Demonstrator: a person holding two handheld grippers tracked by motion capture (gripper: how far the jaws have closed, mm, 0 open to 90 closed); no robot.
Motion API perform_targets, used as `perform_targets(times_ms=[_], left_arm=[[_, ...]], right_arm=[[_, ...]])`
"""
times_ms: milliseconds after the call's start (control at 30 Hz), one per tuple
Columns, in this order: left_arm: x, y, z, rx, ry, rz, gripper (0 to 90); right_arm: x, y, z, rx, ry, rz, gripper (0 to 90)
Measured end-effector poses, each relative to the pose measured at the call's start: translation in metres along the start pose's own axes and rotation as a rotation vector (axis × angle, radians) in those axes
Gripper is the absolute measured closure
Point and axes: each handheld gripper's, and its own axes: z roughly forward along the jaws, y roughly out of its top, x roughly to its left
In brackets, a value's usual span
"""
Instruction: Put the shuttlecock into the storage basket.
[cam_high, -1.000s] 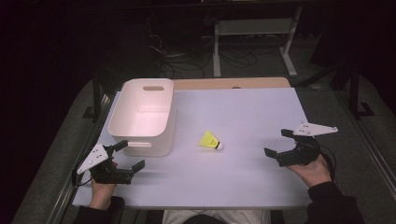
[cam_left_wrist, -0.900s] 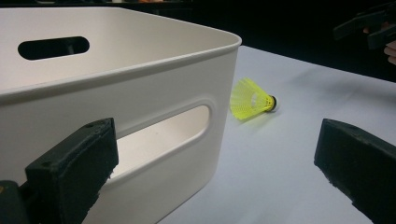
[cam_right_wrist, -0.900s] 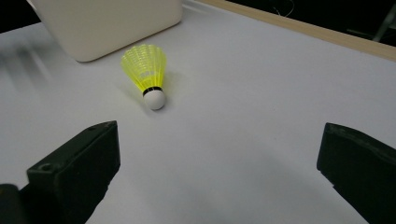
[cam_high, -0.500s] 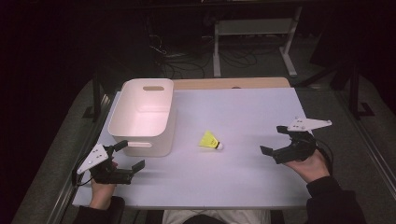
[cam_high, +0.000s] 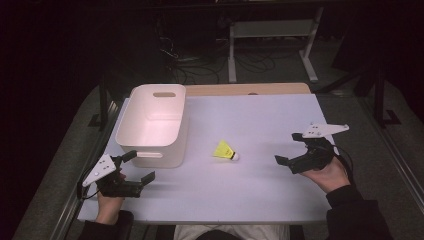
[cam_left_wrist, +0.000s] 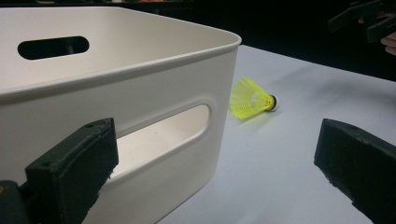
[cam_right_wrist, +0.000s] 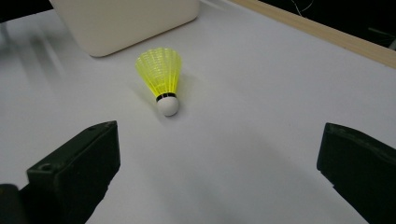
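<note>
The white bin is getting cut off at the top edge beyond the shuttlecock; its far wall is hiding the desk behind.

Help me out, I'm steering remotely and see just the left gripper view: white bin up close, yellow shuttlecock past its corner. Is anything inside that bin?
Observer: No. From the high view the white bin is empty; its bare floor shows.
Operator: Which way does the shuttlecock's cork point?
Observer: Toward the right tongs. In the right gripper view the yellow shuttlecock lies on its side, white cork nearest that camera, skirt toward the bin.
Operator: Are the right tongs ready for it?
Observer: They are open, jaws wide apart, with bare table between them and the shuttlecock. The left tongs are open too, near the bin's front handle.
</note>
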Motion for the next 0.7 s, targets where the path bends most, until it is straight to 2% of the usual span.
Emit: perform_targets(times_ms=[700], left_arm=[[0.000, 0.000, 0.000, 0.001, -0.001, 0.000, 0.0]], right_arm=[[0.001, 0.020, 0.016, 0.056, 0.030, -0.035, 0.0]])
